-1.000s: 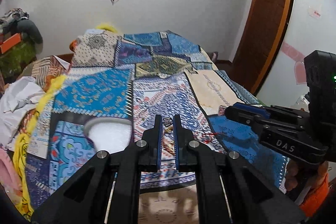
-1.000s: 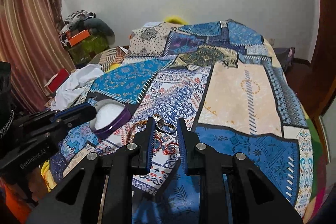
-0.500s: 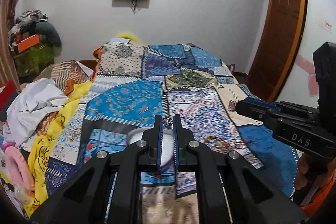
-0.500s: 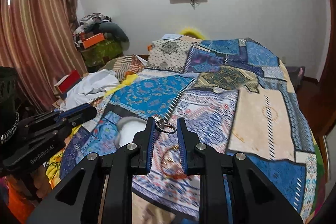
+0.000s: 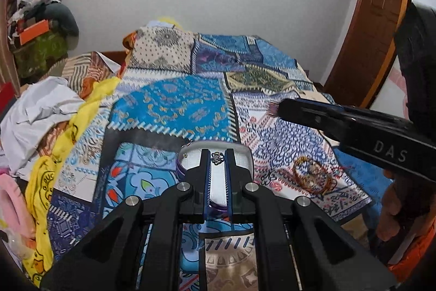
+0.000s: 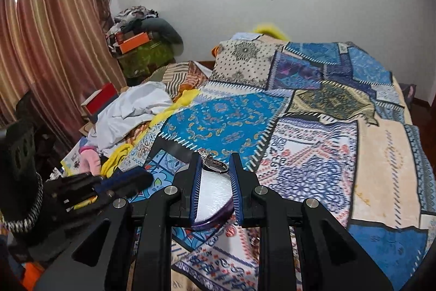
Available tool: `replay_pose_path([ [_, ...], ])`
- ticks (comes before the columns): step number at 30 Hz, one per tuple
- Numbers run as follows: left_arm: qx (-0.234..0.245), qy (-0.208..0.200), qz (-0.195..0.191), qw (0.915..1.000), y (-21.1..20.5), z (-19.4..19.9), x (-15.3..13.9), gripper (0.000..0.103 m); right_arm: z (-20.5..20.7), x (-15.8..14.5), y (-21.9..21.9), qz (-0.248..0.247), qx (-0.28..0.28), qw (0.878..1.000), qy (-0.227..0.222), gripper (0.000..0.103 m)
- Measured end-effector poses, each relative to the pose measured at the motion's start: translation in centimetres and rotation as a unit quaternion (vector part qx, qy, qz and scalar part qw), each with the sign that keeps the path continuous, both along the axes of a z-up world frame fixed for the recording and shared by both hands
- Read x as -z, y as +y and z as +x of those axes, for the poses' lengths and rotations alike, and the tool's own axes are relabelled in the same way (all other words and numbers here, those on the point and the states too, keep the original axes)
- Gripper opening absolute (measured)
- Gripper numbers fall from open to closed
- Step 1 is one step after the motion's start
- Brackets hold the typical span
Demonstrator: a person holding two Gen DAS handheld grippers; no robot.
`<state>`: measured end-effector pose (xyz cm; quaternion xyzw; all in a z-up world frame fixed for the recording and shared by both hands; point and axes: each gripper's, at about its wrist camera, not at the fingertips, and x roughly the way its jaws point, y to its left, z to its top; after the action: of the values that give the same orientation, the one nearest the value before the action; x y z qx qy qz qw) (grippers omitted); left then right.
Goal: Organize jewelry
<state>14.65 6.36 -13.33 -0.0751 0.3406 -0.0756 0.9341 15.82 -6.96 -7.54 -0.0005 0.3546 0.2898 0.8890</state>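
Two rings in transit, none stored: left gripper clenched on a small ring, right gripper clenched on a silver ring, both above the white-lined box. Bracelets waiting, right.

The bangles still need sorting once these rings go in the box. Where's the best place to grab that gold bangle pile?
Probably the near rim of the gold bangles, from above: they lie flat on the bedspread, so one finger should drop inside the loop and one outside.
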Motion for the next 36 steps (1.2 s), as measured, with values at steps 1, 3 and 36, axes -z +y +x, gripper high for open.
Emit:
replay_pose_path([
  [1, 0.004, 0.005, -0.001, 1.0, -0.1, 0.2, 0.4, 0.008, 0.1, 0.3, 0.2, -0.001, 0.0, 1.0, 0.004, 0.019],
  [3, 0.009, 0.011, -0.002, 0.9999, -0.2, 0.6, 1.0, 0.008, 0.6, 1.0, 0.6, -0.002, -0.002, 1.0, 0.015, 0.019],
  [36, 0.012, 0.003, 0.021, 0.9997, -0.9, 0.2, -0.6, 0.008, 0.1, 0.7, -0.6, -0.02, 0.005, 0.999, 0.033, 0.02],
])
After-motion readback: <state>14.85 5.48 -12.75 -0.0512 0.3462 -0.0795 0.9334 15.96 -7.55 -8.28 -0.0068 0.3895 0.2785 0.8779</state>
